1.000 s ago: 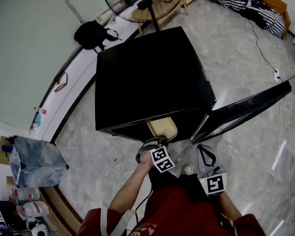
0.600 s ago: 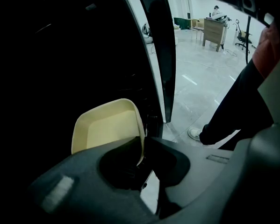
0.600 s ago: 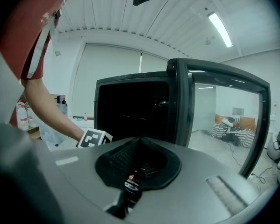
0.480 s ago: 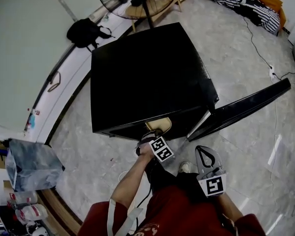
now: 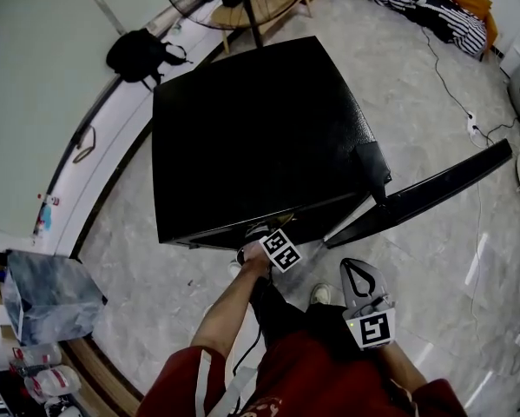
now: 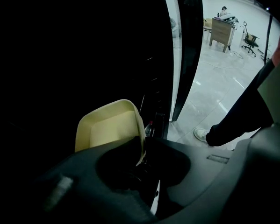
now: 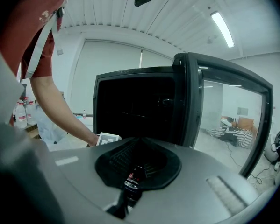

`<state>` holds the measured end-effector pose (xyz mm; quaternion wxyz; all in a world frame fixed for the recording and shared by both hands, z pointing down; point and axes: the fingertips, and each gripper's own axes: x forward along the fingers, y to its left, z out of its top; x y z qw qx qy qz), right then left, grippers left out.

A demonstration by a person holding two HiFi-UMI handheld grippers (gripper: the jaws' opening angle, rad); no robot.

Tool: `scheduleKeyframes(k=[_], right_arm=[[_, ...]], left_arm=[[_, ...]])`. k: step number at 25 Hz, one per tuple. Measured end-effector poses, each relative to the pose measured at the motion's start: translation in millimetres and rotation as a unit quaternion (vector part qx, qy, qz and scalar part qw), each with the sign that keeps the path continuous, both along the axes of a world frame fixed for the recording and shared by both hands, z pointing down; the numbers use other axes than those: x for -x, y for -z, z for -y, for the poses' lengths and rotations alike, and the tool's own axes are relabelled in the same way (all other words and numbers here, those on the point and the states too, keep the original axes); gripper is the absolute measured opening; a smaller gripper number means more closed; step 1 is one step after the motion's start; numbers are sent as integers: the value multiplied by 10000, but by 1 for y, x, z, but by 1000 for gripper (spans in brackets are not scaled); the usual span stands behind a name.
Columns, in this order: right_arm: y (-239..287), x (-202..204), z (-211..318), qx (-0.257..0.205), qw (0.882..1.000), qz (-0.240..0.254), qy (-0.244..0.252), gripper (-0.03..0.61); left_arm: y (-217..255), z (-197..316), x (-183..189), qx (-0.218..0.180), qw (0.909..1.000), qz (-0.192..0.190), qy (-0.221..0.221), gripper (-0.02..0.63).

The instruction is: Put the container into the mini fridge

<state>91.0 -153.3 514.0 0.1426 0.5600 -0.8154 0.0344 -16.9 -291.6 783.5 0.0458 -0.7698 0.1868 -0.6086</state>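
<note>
The mini fridge has a black, faintly pebbled matt skin; the floor is glossy polished stone tile; the container looks like smooth cream plastic with a dull sheen.

Left arm is extended forward. Left gripper points steeply down; its fingers pinch the container rim and have just been easing open. Right gripper is held near level beside the body, fingers together, empty.
</note>
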Motion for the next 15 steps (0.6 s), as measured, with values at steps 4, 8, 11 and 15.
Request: scheduleKeyframes(k=[4,8,11,15], right_arm=[[-3,-2,4,36,10000,-32,-56,0],[-2,-5,8,-8,9999,-56,-130,0],[2,-5,13,-71,9998,-45,-173,0],[3,-5,16,-124,9997,-21,-200,0]], left_arm=[[-5,14,-3,-39,10000,-2,26,43],[-7,22,-8,-17,10000,-37,21,43],[-9,28,-11,9,10000,-7,-64,46],[-7,34,-11,-31,9999,76,-113,48]])
